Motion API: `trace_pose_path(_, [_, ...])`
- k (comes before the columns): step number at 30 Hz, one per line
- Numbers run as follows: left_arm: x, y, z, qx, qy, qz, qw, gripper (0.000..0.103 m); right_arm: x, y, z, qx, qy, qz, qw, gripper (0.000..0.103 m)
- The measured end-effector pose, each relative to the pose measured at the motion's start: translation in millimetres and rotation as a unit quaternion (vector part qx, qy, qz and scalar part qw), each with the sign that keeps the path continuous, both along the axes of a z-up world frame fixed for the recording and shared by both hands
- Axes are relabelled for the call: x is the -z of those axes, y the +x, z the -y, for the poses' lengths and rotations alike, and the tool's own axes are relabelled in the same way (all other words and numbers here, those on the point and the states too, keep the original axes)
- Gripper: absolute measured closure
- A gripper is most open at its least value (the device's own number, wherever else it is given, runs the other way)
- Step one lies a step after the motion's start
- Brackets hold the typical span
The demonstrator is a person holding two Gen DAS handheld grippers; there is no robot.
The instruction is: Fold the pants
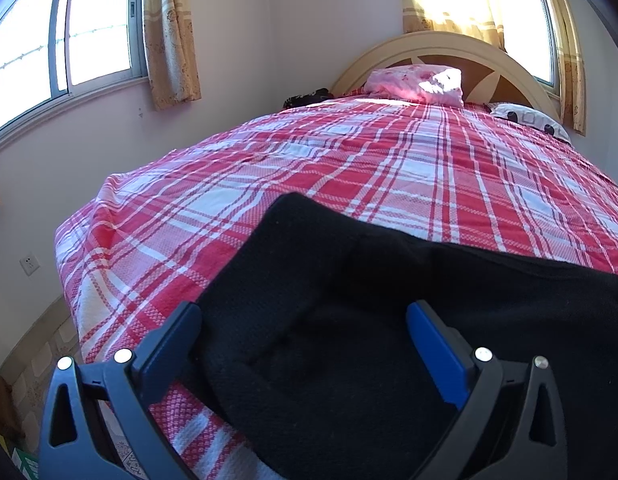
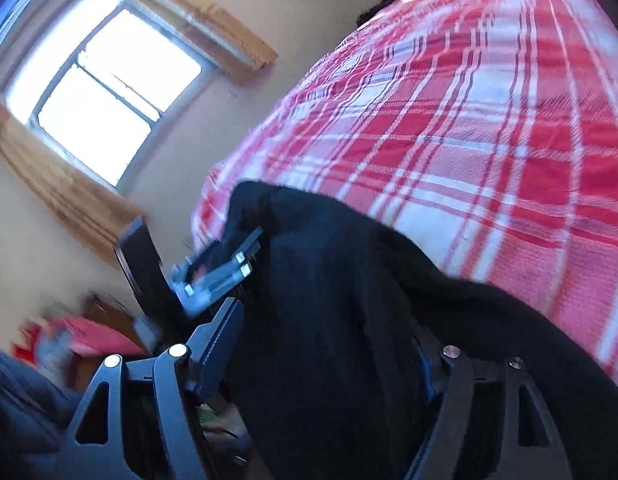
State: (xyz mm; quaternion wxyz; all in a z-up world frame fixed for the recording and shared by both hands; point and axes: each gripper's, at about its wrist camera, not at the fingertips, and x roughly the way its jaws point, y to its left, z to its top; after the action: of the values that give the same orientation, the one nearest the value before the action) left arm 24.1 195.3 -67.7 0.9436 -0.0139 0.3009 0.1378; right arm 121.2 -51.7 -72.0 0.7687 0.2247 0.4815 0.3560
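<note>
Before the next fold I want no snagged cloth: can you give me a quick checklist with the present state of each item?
1. Black pants lie on the plaid bedspread, near its foot edge: ok.
2. Left gripper jaws wide apart, cloth between them but not pinched: ok.
3. Right gripper jaws apart over the pants, pads not pressing: ok.
4. Pants smooth and flat: not ok, ridges and a dip show.
5. Bedspread beyond the pants free for the fold: ok.
6. Right view sharp enough to judge the pants' edges: not ok, blurred.
</note>
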Motion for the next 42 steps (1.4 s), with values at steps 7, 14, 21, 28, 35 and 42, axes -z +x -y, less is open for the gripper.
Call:
trace_pose_path(7, [-0.3, 1.5, -0.8, 0.005, -0.002, -0.005, 1.0000, 0.000, 10.8, 51.0, 38.0, 0.089, 0.143, -0.071, 0.983, 0.028])
trace_pose_path(14, [-0.3, 4.0, -1.9, 0.009, -0.003, -0.013, 0.9999, 0.000, 1.7, 55.4, 121.3, 0.193, 0.216, -0.054, 0.956, 0.030])
trace_pose_path(21, [-0.8, 4.6, -3.0, 0.007, -0.003, -0.011, 0.9999, 0.000, -38.9, 19.8, 69.8, 0.115, 0.048, 0.035, 0.992, 0.068])
trace_pose_path(28, [-1.5, 6.2, -4.8, 0.009, -0.001, -0.015, 0.9998, 0.000, 3.6, 12.8, 5.5, 0.049, -0.125, 0.026, 0.991, 0.103])
trace_pose_path(35, [-27.9, -0.7, -28.3, 0.042, -0.025, -0.030, 0.9984, 0.000, -15.9, 31.1, 9.6, 0.137, -0.202, 0.078, 0.967, 0.101])
trace_pose_path(42, [-69.5, -14.0, -96.5, -0.084, 0.038, 0.010, 0.9957, 0.000, -53.5, -32.6, -18.7, 0.095, -0.201, 0.156, 0.962, 0.100])
